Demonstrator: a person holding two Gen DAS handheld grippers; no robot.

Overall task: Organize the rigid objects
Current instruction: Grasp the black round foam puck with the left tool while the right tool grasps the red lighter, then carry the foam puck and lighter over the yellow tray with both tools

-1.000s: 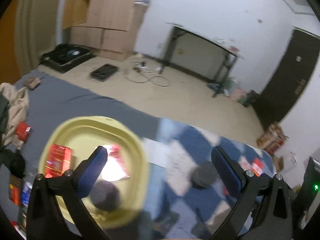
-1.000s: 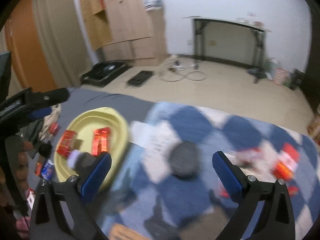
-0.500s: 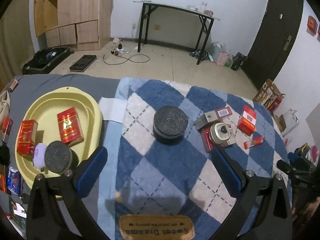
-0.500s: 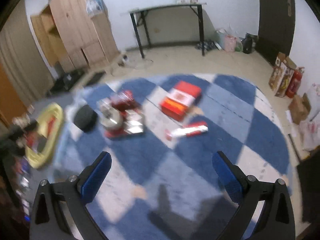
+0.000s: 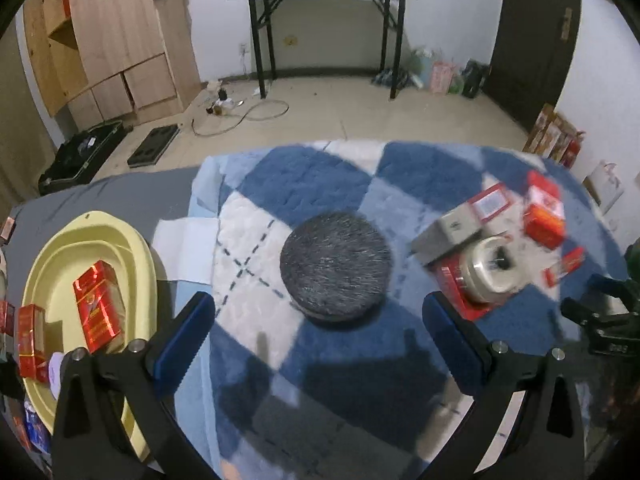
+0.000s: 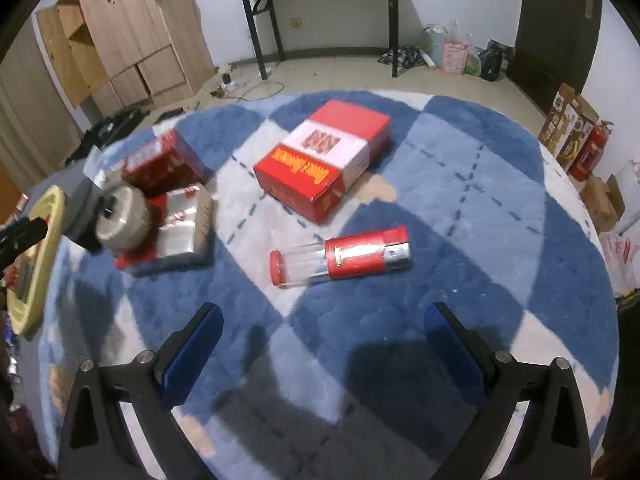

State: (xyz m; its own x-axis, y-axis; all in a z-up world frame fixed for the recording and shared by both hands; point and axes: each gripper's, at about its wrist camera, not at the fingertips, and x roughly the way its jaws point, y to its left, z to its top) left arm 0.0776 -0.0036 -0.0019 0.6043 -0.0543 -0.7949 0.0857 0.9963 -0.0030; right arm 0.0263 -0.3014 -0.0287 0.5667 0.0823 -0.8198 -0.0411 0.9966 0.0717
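A dark round puck (image 5: 335, 265) lies on the blue and white checked rug (image 5: 304, 184), just beyond my open left gripper (image 5: 316, 332). The yellow tub (image 5: 132, 248) at the left holds red packs (image 5: 96, 306). In the right wrist view my right gripper (image 6: 318, 344) is open above the rug (image 6: 472, 184), nothing between its fingers. Ahead of it lies a red and clear tube (image 6: 340, 258) on its side. Beyond that rests a red and white box (image 6: 324, 158). To the left, a silver round tin (image 6: 122, 218) sits on a red and silver case (image 6: 180, 232).
A black-legged table (image 5: 324, 36) and a wooden cupboard (image 5: 108, 40) stand by the far wall, a dark door (image 5: 532, 40) at the right. Cables and black trays lie on the floor. Cartons (image 6: 572, 128) stand at the rug's right side. White paper (image 5: 184, 250) lies beside the tub.
The left gripper has moved closer to the dark puck, which now looms larger. The right gripper has dropped nearer the rug toward the tube and the red box. Both stay open.
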